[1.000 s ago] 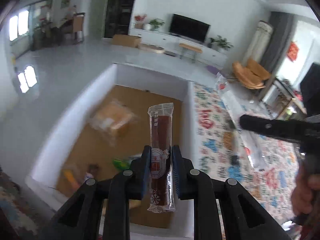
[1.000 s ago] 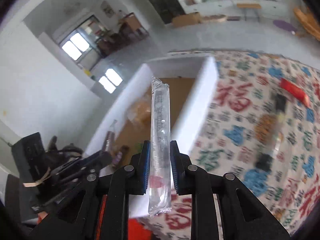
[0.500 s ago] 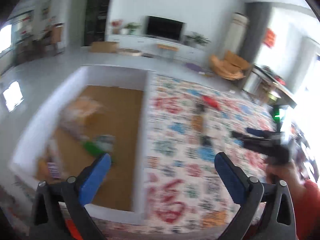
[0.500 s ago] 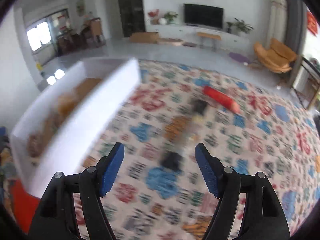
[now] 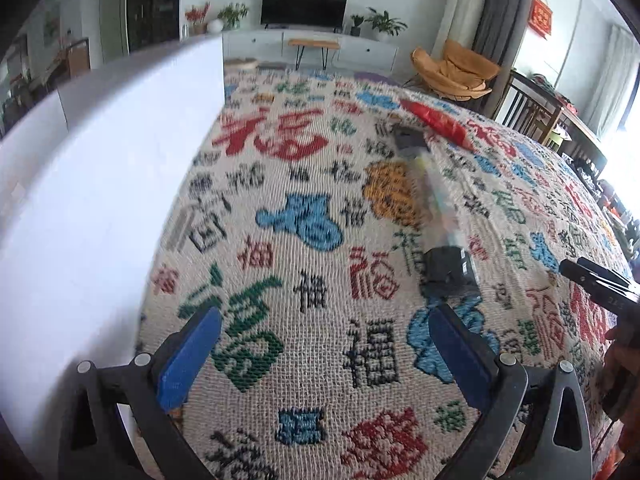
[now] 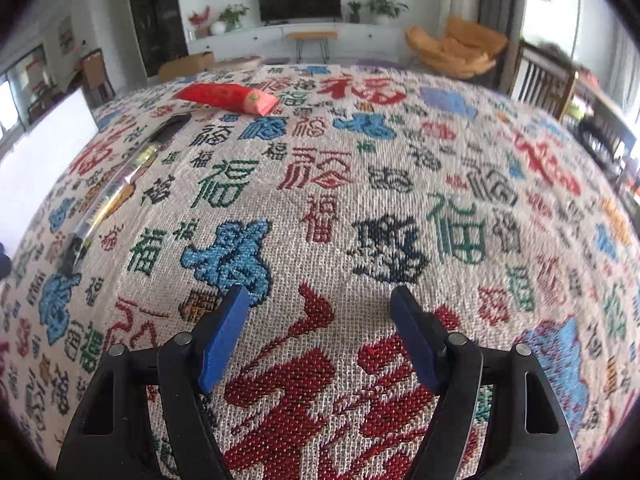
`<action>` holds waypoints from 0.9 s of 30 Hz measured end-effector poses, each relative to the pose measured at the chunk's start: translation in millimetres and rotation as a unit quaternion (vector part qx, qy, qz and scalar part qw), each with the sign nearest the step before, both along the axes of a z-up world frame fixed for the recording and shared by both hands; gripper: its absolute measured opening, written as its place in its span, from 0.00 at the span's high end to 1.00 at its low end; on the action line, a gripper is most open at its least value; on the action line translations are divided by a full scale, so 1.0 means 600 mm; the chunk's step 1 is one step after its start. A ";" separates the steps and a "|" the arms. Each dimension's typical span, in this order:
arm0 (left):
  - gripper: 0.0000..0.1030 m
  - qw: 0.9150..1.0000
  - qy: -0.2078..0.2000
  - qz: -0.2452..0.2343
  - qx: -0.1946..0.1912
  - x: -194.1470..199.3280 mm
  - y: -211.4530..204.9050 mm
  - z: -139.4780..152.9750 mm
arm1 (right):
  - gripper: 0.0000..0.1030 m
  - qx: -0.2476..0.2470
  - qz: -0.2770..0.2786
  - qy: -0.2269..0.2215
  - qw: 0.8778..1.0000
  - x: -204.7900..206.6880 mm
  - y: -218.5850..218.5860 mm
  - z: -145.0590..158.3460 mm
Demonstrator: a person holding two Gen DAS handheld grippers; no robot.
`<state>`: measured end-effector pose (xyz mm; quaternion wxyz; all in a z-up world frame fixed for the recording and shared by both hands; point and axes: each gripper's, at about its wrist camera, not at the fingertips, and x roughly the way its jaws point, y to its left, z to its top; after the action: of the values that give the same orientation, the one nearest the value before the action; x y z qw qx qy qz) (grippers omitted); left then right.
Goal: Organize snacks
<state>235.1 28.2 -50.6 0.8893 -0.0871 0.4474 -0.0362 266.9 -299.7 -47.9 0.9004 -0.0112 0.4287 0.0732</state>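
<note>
Left gripper (image 5: 322,350): its jaws were wide apart with nothing between them, likely so it could take the next snack.
Right gripper (image 6: 320,334): jaws apart too, nothing in them, over bare cloth.
Long snack stick (image 5: 434,196): lay flat on the patterned cloth (image 5: 304,208), ahead of the left gripper, near the white box (image 5: 92,184). It looked see-through and shiny, with dark ends.
Red packet (image 6: 228,98): lay flat just past the stick's far end, bright red and puffy.
</note>
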 end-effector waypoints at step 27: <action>0.00 0.996 -0.001 -0.011 0.090 0.005 -0.050 -0.015 | 0.10 -0.086 -0.010 -0.006 0.996 -0.016 0.033 -0.002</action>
<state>238.1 -1.9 -59.7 0.8936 -0.0021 0.4489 -0.0054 257.1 -279.8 -49.1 0.8993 -0.0850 0.4281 0.0270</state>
